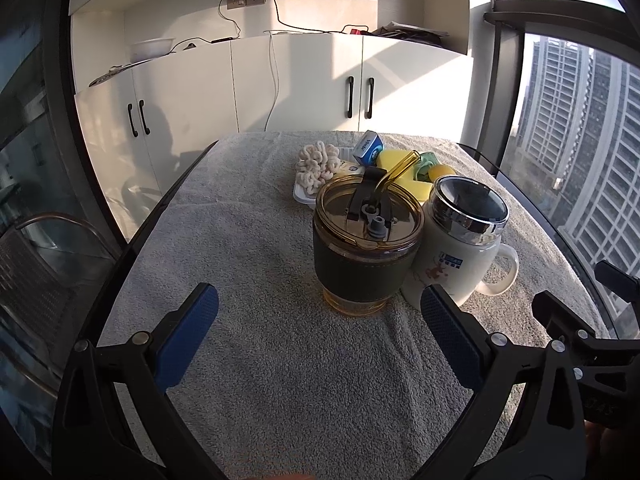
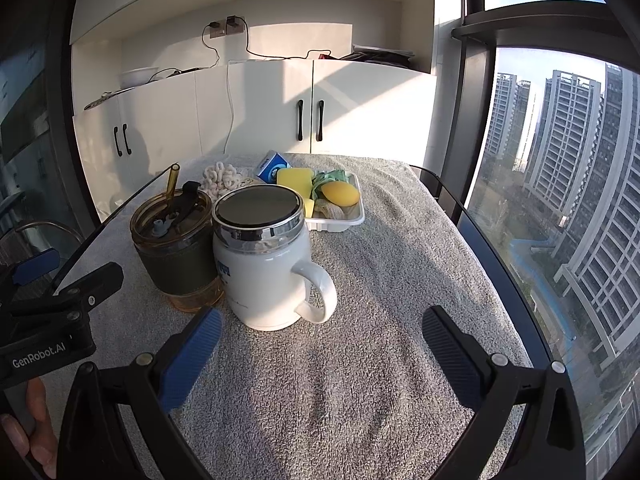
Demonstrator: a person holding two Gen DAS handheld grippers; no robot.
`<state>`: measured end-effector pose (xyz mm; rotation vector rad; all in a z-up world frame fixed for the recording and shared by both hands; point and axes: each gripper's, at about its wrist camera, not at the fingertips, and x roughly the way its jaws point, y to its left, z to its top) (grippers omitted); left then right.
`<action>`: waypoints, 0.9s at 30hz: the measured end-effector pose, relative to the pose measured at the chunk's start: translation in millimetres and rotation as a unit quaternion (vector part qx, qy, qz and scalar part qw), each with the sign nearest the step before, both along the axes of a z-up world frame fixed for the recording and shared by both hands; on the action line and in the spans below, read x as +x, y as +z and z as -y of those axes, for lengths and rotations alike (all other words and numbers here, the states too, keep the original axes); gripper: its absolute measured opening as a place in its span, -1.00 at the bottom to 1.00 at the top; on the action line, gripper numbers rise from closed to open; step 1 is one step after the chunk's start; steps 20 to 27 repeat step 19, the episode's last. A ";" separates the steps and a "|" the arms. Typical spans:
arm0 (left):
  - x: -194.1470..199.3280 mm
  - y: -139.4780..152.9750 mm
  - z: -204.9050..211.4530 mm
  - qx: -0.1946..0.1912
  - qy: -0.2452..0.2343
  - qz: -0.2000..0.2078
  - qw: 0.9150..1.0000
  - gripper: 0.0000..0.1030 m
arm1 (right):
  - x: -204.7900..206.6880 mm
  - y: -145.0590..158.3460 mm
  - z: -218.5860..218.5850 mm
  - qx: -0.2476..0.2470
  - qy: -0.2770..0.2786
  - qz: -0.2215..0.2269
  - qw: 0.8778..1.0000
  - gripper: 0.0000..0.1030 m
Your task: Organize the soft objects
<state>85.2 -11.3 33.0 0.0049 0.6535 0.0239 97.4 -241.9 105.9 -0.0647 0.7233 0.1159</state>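
Observation:
A white tray (image 2: 352, 220) at the far side of the table holds soft things: a yellow sponge (image 2: 295, 180), a yellow mango-shaped toy (image 2: 341, 194), a green cloth (image 2: 332, 178), a cream knitted piece (image 2: 220, 178) and a blue tissue pack (image 2: 272, 168). They also show in the left wrist view: knitted piece (image 1: 318, 168), tissue pack (image 1: 367, 148), sponge (image 1: 394, 162). My left gripper (image 1: 320, 312) is open and empty, near the cups. My right gripper (image 2: 320, 332) is open and empty, just in front of the white mug.
An amber tumbler with a dark sleeve and straw (image 1: 366, 248) (image 2: 176, 248) stands beside a white lidded mug (image 1: 460, 248) (image 2: 266, 264), between the grippers and the tray. A grey towel (image 2: 360, 380) covers the table. White cabinets (image 1: 240, 80) stand behind; windows on the right.

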 end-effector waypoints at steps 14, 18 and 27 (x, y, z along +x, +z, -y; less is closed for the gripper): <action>-0.7 2.3 4.0 0.014 0.001 0.007 1.000 1.00 | -0.7 0.3 -0.1 -0.002 0.005 0.002 1.000 0.99; -0.9 3.2 3.7 0.011 -0.002 0.009 1.000 1.00 | -1.0 0.8 -0.4 -0.001 0.007 0.002 1.000 0.99; -0.8 3.0 4.2 0.011 -0.005 0.009 1.000 1.00 | -0.8 0.6 -0.1 -0.001 0.008 0.002 1.000 0.99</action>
